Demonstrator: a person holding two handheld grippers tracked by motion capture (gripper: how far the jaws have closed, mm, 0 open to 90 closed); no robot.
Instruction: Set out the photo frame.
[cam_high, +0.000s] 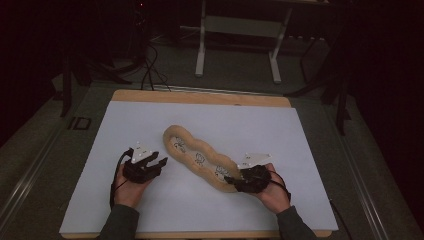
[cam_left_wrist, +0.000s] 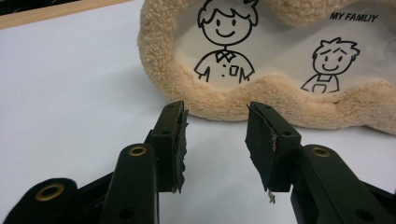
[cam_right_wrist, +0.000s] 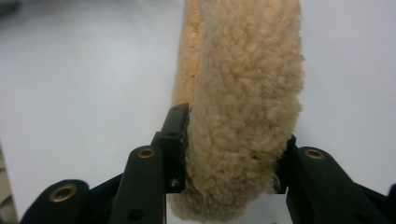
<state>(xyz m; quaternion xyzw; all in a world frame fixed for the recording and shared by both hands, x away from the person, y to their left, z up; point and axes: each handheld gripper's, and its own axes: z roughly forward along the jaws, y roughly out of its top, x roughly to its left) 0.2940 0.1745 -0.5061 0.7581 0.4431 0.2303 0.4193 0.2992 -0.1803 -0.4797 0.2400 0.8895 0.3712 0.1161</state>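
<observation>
Right gripper (cam_high: 234, 181): jaws clamp near end of long tan fleecy cartoon-printed cushion (cam_high: 200, 157).
Left gripper (cam_high: 159, 161): jaws agape, empty, beside cushion.

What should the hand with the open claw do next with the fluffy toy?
Probably ease the left gripper forward so its open jaws slip around the plush cushion's fuzzy edge, then close. Nothing is between them yet, and the right gripper already has the other end between its jaws.

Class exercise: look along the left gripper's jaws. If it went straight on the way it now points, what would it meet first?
Most likely the fleecy tan edge of the plush cushion, just below its printed cartoon figure. The left gripper is open with nothing between its jaws, and bare white table sheet lies before them; depth is hard to judge.
</observation>
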